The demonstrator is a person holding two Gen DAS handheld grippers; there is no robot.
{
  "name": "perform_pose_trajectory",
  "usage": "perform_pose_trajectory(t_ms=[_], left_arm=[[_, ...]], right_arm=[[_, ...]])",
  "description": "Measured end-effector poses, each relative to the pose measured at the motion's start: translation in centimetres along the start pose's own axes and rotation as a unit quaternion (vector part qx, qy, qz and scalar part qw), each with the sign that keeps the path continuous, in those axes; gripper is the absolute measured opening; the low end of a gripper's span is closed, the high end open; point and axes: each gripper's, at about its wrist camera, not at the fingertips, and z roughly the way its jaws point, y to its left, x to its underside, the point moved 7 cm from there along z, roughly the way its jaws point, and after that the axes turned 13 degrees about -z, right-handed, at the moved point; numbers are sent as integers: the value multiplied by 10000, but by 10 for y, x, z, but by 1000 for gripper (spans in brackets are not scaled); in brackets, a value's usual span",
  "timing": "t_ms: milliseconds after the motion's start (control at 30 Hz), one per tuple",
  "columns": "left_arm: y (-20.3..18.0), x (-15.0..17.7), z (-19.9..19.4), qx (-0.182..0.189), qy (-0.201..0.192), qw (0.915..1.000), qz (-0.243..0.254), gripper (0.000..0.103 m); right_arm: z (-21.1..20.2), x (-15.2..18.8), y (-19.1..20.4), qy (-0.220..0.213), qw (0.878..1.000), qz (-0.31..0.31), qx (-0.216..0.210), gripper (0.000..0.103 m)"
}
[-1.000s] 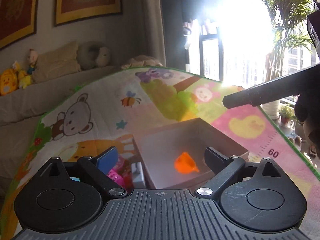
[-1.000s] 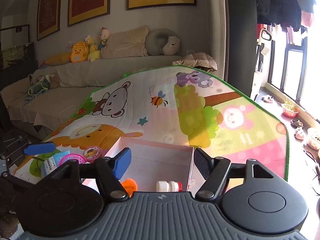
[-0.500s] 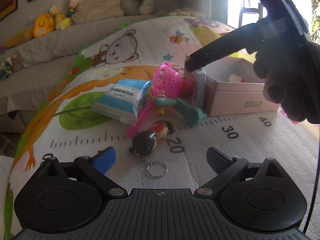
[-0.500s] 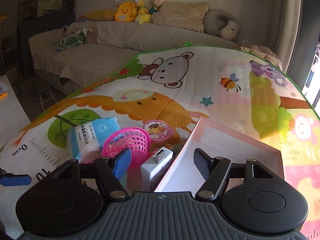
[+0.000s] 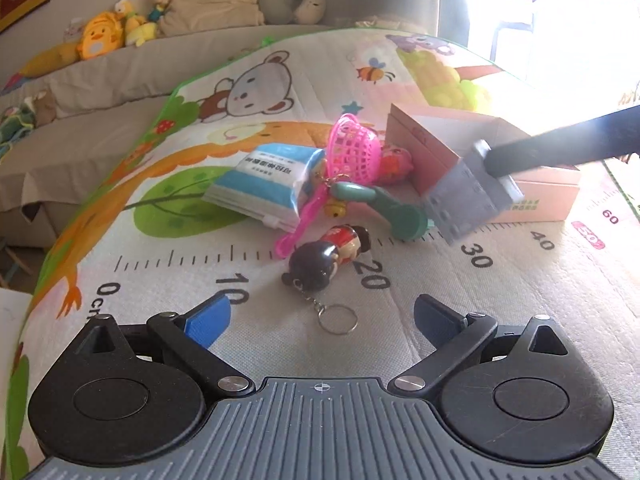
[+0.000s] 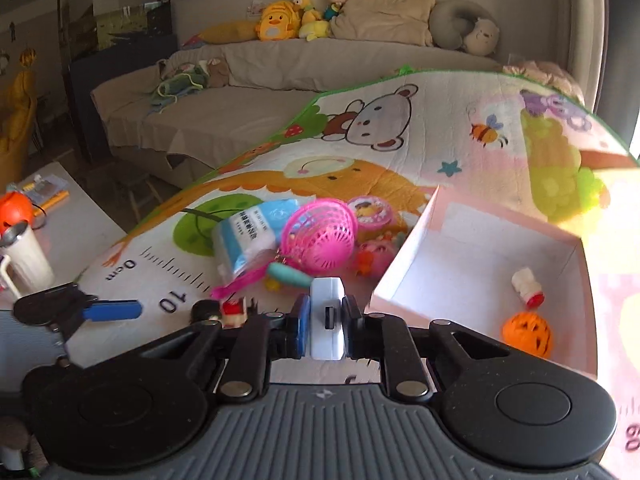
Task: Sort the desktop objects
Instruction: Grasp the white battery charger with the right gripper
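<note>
My right gripper (image 6: 325,320) is shut on a white power bank (image 6: 327,330), held above the mat beside the pink box (image 6: 404,272); from the left wrist view the power bank (image 5: 466,200) hangs in front of the box (image 5: 532,196). The box holds an orange ball (image 6: 527,334) and a small white bottle (image 6: 527,286). My left gripper (image 5: 320,316) is open and empty, just short of a doll keychain (image 5: 326,256). Behind it lie a pink basket (image 5: 354,148), a blue tissue pack (image 5: 266,184) and a green toy (image 5: 384,206).
The play mat (image 5: 500,304) covers the table, with a printed ruler along the front. A sofa with plush toys (image 6: 280,20) stands behind. A side table with a white mug (image 6: 24,256) is at the left in the right wrist view.
My right gripper has closed on the white power bank and lifted it. My left gripper has pulled back from over the box to the mat's front, facing the doll keychain.
</note>
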Motion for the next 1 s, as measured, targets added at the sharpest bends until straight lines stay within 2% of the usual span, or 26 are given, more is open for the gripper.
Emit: perform_pose_trajectory(t_ms=[33,133,200,267,333,400,467,500,567,667,767,900,933,967,1000], left_arm=[[-2,1,1,3,15,10000,17,101],[-7,1,4,3,60,10000,75,101],[-12,1,7,-21,84,9999,132,101],[-15,0,10,-65,90,9998,191,101],[-18,-1,13,-129,80,9996,241,101],[-19,-1,15,-233,56,9992,308,101],[-18,-1,16,-309,65,9989,334,101],[-18,-1,16,-329,74,9989,329,101],[-17,-1,15,-369,82,9988,319,101],[-14,-3,15,-404,75,9987,289,101],[-11,-4,16,-444,66,9987,242,101],[-5,-4,17,-548,90,9982,212,101],[-3,-4,17,-575,91,9981,202,101],[-2,-4,17,-595,93,9980,196,101],[0,-5,18,-622,97,9978,193,101]], right_arm=[[-7,11,-4,26,9996,241,-118,10],[-24,46,-21,118,9955,917,-226,10],[-31,67,-34,188,9937,1105,80,10],[-34,86,-46,276,9910,1178,580,11],[-35,98,-51,331,9892,1106,903,16],[-36,103,-53,287,9890,1084,966,28],[-36,100,-47,164,9918,956,834,52],[-35,95,-42,86,9936,809,779,59],[-30,88,-31,6,9959,512,748,81],[-12,79,-18,129,9961,465,733,95],[9,77,-5,195,9961,662,556,98],[27,78,7,221,9953,552,770,98],[30,79,8,264,9952,502,796,96],[32,80,8,334,9952,423,817,85],[32,81,8,402,9947,368,869,79]])
